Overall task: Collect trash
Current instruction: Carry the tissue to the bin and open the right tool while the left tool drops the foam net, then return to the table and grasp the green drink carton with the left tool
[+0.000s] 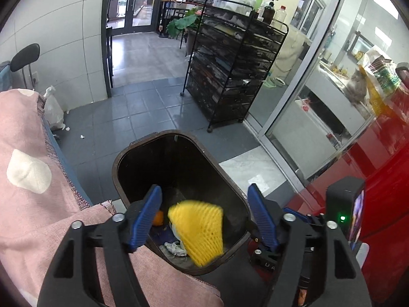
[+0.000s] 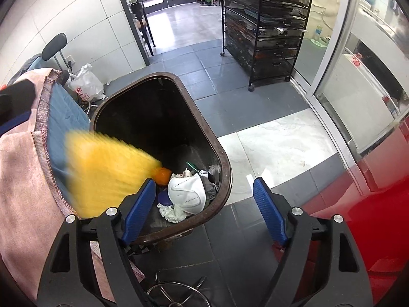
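On grey tiled floor (image 1: 143, 107) near a black wire rack (image 1: 230, 76), brown bin (image 1: 122, 158) standing upright, blurred yellow foam net (image 1: 196, 230) hanging slantwise over it, left gripper (image 1: 204, 217) and right gripper (image 2: 204, 209) both gaping, gripping nothing.

Walls: large pale tiles (image 1: 58, 33), grey grout lines.
Floor: dark grey tiles (image 1: 143, 107) near, one pale marble-like slab (image 2: 278, 148), glossy lighter floor beyond the doorway.
Doors: dark-framed glass double door (image 1: 133, 2) at far end, daylight coming through.
Rack: tall black wire shelving unit (image 1: 230, 64) on castors, shelves crammed, bottles on top.
Partition: aluminium-framed glass panels (image 1: 314, 81) on the right, counter behind.
Plant: green leafy plant (image 1: 181, 23) beside rack.
Chair: black backrest (image 1: 25, 56) on chrome stem, by left wall.
Cloth: pink fabric (image 1: 33, 204) over blue (image 2: 66, 117), lower left.
Bag: white plastic bag (image 2: 85, 84) against wall.
Right edge: glossy red surface (image 2: 378, 217).
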Demonstrator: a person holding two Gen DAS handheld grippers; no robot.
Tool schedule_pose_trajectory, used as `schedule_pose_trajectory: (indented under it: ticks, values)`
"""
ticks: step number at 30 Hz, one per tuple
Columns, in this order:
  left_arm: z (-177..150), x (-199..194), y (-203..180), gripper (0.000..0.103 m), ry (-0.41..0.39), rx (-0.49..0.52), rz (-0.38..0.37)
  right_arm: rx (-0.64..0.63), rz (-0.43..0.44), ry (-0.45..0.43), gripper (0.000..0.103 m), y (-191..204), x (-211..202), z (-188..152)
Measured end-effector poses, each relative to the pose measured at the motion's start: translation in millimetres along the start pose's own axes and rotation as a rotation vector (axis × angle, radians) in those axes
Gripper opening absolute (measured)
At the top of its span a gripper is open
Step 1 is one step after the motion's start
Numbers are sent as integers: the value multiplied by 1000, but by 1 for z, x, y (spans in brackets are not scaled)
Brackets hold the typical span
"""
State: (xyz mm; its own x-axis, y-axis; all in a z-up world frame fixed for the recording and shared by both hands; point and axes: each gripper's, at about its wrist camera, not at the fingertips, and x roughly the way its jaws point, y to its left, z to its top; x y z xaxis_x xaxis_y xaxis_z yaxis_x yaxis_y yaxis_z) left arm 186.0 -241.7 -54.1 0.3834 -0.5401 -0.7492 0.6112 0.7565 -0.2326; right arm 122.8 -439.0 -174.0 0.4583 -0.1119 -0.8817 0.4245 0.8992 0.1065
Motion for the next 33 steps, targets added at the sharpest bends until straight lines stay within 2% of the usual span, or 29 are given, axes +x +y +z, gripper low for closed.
schedule_pose_trajectory:
  ticks: [7, 14, 23, 28, 33]
  values:
    - [-3, -23, 0, 86, -53, 6, -6, -4, 9, -13, 79, 5, -6, 2]
    - [-14, -53, 14, 90, -92, -34, -33, -41, 54, -35, 79, 28, -19, 5]
    - [-37, -104, 43, 92, -180, -41, 71, -152, 179, -69, 80, 89, -47, 12]
    - [-56, -137, 77, 92, -211, -72, 169, -236, 259, -90, 82, 133, -66, 13]
    - [-73, -171, 124, 92, -205, -117, 268, -339, 328, -101, 83, 178, -82, 8]
